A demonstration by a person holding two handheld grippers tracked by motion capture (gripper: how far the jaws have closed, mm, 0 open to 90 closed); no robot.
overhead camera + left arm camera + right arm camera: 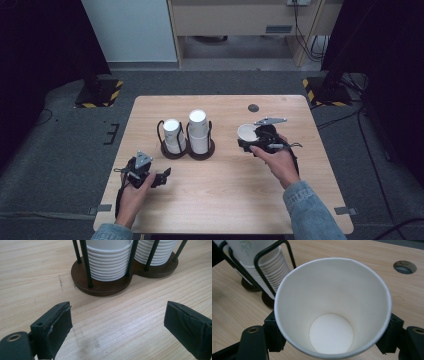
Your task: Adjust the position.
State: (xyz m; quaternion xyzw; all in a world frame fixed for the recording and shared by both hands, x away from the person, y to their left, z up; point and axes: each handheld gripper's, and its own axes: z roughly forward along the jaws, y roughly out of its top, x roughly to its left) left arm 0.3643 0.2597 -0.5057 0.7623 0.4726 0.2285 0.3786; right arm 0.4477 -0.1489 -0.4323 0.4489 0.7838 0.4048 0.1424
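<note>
A dark wooden holder [188, 150] with black wire posts stands mid-table and carries two stacks of white paper cups, the left stack [172, 135] shorter than the right stack [197, 130]. My right gripper [248, 141] is to the right of the holder, shut on a single white paper cup [246, 132]. In the right gripper view that cup [332, 290] shows its empty inside, with the jaws of my right gripper [332, 333] pressing its sides. My left gripper [164, 176] sits open in front of the holder. The left gripper view has the open left gripper [117, 320] facing the holder base [100, 287] and ribbed stack [110, 262].
The wooden table [225, 200] has a round cable hole [253, 107] near its far edge, also seen in the right gripper view as the cable hole [405, 267]. Two stands with yellow-black bases [100, 92] flank the table on the floor.
</note>
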